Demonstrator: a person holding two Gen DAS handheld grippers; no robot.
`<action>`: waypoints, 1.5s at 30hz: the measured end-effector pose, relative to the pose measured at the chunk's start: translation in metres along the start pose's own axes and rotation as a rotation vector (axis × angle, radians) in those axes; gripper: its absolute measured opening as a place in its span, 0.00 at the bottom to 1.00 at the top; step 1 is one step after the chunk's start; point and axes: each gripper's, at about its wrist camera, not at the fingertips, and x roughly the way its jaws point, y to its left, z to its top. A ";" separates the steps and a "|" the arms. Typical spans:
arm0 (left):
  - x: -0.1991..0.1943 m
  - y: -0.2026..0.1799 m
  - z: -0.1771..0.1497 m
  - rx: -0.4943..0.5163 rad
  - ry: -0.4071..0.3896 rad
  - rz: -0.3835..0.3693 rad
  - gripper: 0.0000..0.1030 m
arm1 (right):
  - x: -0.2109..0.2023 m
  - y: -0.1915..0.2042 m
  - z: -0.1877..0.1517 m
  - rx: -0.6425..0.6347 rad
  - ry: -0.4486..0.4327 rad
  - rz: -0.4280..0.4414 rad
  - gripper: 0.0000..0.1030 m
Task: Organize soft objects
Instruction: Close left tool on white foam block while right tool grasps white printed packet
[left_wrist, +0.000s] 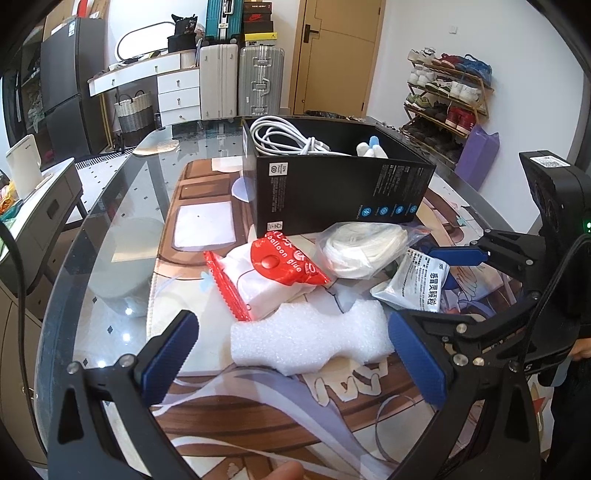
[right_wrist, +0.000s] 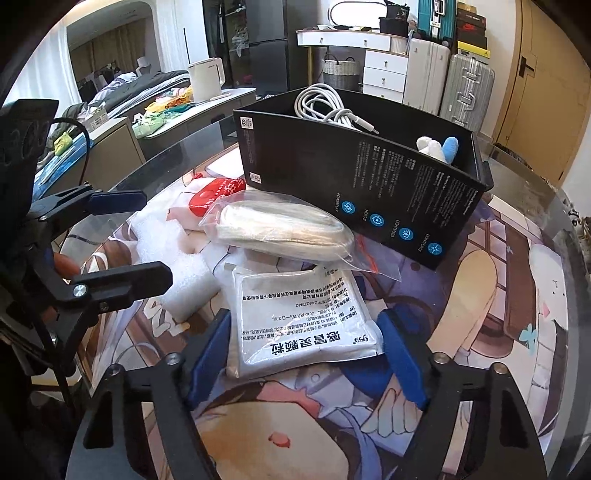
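**Right tongs bracket the silver sachet**

My right tongs (right_wrist: 306, 354) sit partly open around the silver sachet (right_wrist: 295, 317), one blue pad on each side of its near end. The left pad lies against the packet's edge and the right pad is at its corner; whether they press I cannot tell. The sachet lies flat on the printed mat (right_wrist: 480, 295) of the glass worktop (left_wrist: 110, 229).

My left tongs (left_wrist: 291, 354) are wide open and hold nothing. The white foam piece (left_wrist: 310, 339) lies between their pads, apart from the left one and just beside the right one.

Beyond the foam lies a red-and-white balloon glue pack (left_wrist: 280, 266), and to its right a clear bag of white cord (left_wrist: 362, 247), which overlaps the far edge of the sachet. Behind them stands the open black box (left_wrist: 340, 184), with a coiled white cable (left_wrist: 288, 136) at its left end and a blue-and-white soft toy (left_wrist: 371, 146) at its right.
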 end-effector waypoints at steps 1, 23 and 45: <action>0.000 -0.001 0.000 0.002 0.001 0.002 1.00 | -0.001 -0.002 -0.001 0.000 -0.005 0.005 0.73; 0.009 -0.012 -0.005 0.007 0.038 0.008 1.00 | -0.018 -0.017 -0.015 -0.056 -0.009 0.060 0.64; 0.011 -0.014 -0.010 0.010 0.053 0.012 0.87 | -0.021 -0.015 -0.019 -0.077 -0.009 0.081 0.59</action>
